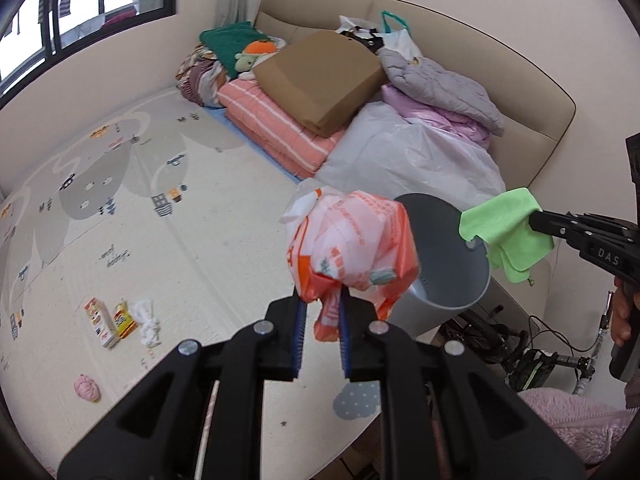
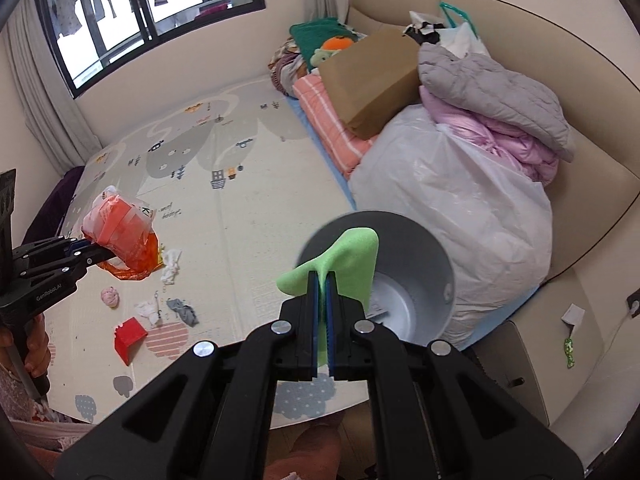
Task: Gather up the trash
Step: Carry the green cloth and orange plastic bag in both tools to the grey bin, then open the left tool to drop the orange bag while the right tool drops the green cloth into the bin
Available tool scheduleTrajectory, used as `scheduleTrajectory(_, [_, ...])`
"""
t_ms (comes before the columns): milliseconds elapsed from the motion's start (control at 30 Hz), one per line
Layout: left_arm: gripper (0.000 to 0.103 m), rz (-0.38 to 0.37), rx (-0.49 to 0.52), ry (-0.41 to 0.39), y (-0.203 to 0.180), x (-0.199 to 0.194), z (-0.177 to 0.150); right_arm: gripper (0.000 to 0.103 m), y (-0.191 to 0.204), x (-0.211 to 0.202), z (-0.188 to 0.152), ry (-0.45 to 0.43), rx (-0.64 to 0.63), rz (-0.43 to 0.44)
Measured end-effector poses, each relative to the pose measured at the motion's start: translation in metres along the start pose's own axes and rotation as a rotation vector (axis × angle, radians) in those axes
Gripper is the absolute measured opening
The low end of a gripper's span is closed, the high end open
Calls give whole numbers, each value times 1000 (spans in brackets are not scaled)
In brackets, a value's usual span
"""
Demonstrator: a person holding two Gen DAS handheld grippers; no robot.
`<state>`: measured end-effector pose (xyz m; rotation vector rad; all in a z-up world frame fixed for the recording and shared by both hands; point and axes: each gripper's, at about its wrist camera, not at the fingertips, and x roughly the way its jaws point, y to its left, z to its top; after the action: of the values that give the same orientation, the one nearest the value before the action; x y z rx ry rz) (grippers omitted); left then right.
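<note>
My left gripper (image 1: 323, 296) is shut on a crumpled orange-and-white plastic bag (image 1: 352, 240) and holds it in the air just left of the grey bin (image 1: 460, 280). My right gripper (image 2: 323, 280) is shut on a green cloth (image 2: 340, 256) and holds it over the bin's (image 2: 420, 248) open mouth. The right gripper with the cloth (image 1: 508, 232) also shows in the left wrist view at the right. The left gripper with the bag (image 2: 120, 236) shows at the left of the right wrist view.
Loose litter lies on the play mat (image 2: 240, 200): a small carton (image 1: 100, 322), white tissue (image 1: 148, 322), a pink ball (image 2: 110, 297), a red box (image 2: 130, 338), a grey scrap (image 2: 184, 312). Bedding, a brown paper bag (image 1: 320, 76) and a big white plastic sack (image 2: 460, 208) line the sofa side.
</note>
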<state>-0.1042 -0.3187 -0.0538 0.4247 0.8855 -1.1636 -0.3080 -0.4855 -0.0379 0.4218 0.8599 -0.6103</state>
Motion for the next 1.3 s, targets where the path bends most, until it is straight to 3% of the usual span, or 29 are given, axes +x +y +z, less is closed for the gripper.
scheduleTrajectory(200, [15,-54,64,36,-68,34,23,3,-56,-3,3,10,30,13])
scheduleTrajectory(400, [20,-114,109,58,-102,56,40,3,-82,-2,6,-5,61,31])
scheduleTrajectory(500, [36,-161,116,56,-110,63,49,3,-89,2,6,-1,74,32])
scheduleTrajectory(567, [51,-156,130,58,-116,67,53,3,-91,6,7,5,83,35])
scheduleTrajectory(767, [65,-139,158,59,-120,70,56,3,-85,16,9,18,87,52])
scheduleTrajectory(1133, [67,-86,187,116,-113,96,55,3,-62,11,18,-7,69,96])
scheduleTrajectory(1300, [67,-96,185,121,-113,99,56,3,-55,16,16,11,66,122])
